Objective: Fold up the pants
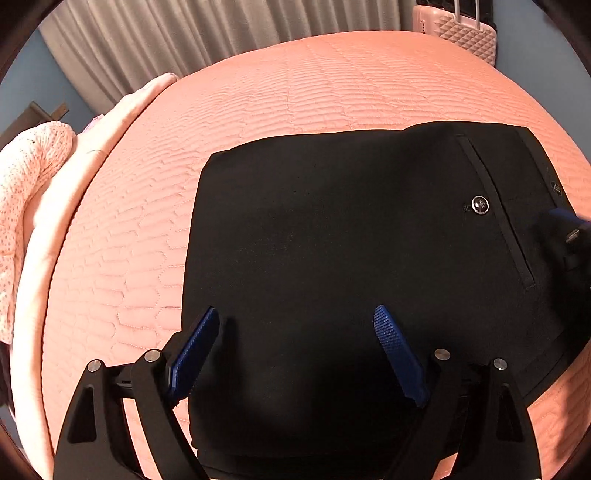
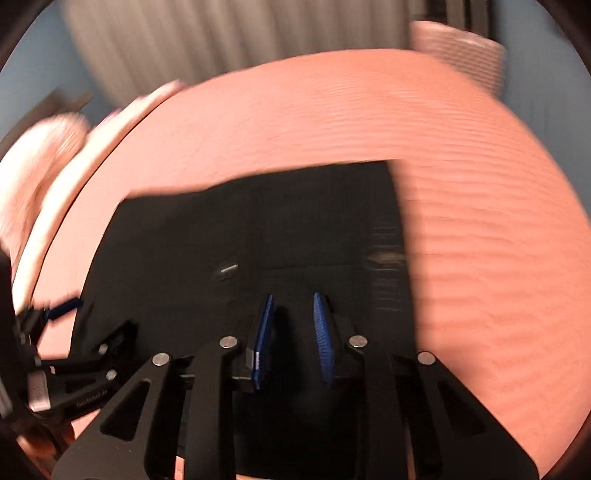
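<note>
Black pants (image 1: 332, 240) lie folded into a compact rectangle on the salmon quilted bed (image 1: 295, 92), back pocket and its button (image 1: 480, 205) facing up at the right. My left gripper (image 1: 295, 314) hovers over the near part of the pants, jaws wide open and empty. In the blurred right wrist view the pants (image 2: 221, 240) fill the centre. My right gripper (image 2: 293, 306) is above their right part, blue pads a narrow gap apart with nothing between them. The left gripper (image 2: 55, 314) shows at that view's left edge, and the right gripper (image 1: 569, 229) at the left wrist view's right edge.
A pink hard-shell suitcase (image 1: 461, 29) stands beyond the bed's far right corner. Grey curtains (image 1: 184, 33) hang behind. A pale pink folded blanket (image 1: 74, 184) and a dotted cloth (image 1: 22, 192) lie along the bed's left edge.
</note>
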`<state>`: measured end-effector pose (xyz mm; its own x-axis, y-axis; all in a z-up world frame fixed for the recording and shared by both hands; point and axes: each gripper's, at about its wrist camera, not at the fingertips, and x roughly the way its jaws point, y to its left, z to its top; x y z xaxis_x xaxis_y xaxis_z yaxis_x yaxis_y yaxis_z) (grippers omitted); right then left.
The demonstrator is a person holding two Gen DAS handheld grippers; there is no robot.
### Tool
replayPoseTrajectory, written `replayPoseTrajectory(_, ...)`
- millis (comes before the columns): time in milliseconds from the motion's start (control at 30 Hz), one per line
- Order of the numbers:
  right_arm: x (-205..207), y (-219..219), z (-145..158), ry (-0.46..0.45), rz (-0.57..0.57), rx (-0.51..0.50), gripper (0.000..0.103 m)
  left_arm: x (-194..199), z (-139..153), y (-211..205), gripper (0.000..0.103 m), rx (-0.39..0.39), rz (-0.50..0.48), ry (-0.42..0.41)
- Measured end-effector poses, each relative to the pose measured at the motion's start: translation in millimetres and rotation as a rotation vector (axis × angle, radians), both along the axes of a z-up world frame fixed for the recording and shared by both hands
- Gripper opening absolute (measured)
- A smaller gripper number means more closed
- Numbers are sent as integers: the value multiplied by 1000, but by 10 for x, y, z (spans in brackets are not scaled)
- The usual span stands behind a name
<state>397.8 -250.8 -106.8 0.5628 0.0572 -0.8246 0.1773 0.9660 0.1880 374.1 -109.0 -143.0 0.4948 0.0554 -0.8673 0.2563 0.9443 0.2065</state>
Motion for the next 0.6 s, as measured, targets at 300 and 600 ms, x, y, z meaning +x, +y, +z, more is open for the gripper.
replayPoseTrajectory(300,-369,-109,19,-15,-9,-33,27,35,0,60,86,8,-5,-14)
replayPoseTrajectory(600,-849,-123,-8,-14,19,-111,32,54,-1,135,86,6,17,-13)
